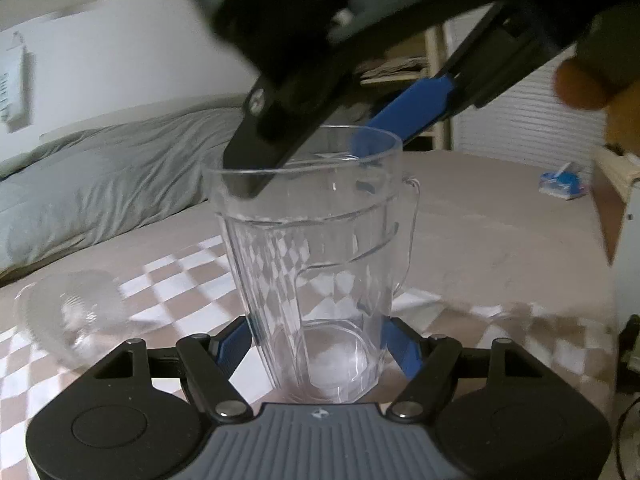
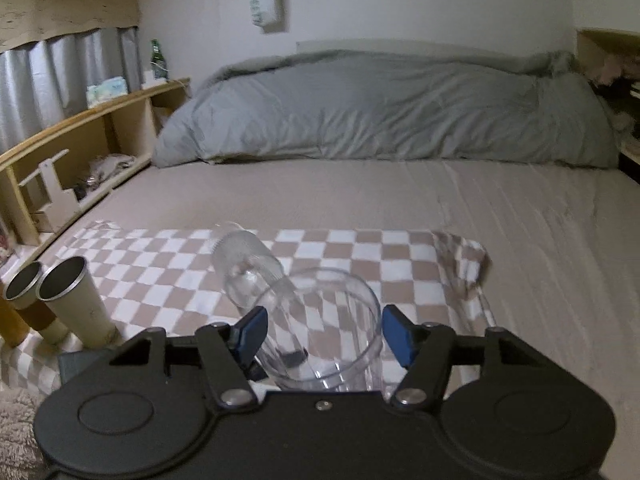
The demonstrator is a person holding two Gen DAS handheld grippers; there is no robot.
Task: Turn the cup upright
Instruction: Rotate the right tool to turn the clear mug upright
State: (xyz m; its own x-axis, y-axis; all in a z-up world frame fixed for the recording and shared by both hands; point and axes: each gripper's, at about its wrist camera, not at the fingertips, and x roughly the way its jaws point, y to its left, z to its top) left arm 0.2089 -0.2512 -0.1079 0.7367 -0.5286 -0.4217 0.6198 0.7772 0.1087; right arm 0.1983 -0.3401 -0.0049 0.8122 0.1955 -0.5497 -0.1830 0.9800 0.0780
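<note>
A clear plastic cup (image 1: pixel 316 248) with a handle stands upright on the checkered cloth (image 1: pixel 176 280). My left gripper (image 1: pixel 316 344) is shut on its lower body, blue fingers (image 1: pixel 230 346) on both sides. My right gripper comes down from above in the left wrist view, its fingers (image 1: pixel 412 108) around the rim. In the right wrist view the cup's rim (image 2: pixel 324 320) sits between the blue fingers (image 2: pixel 250 330) of my right gripper (image 2: pixel 322 334). Whether they press the rim I cannot tell.
A second clear cup (image 2: pixel 246 268) lies on its side on the cloth; it also shows in the left wrist view (image 1: pixel 68 312). Two metal tumblers (image 2: pixel 76 300) stand at left. A grey duvet (image 2: pixel 380 108) lies behind, wooden shelves (image 2: pixel 80 148) at left.
</note>
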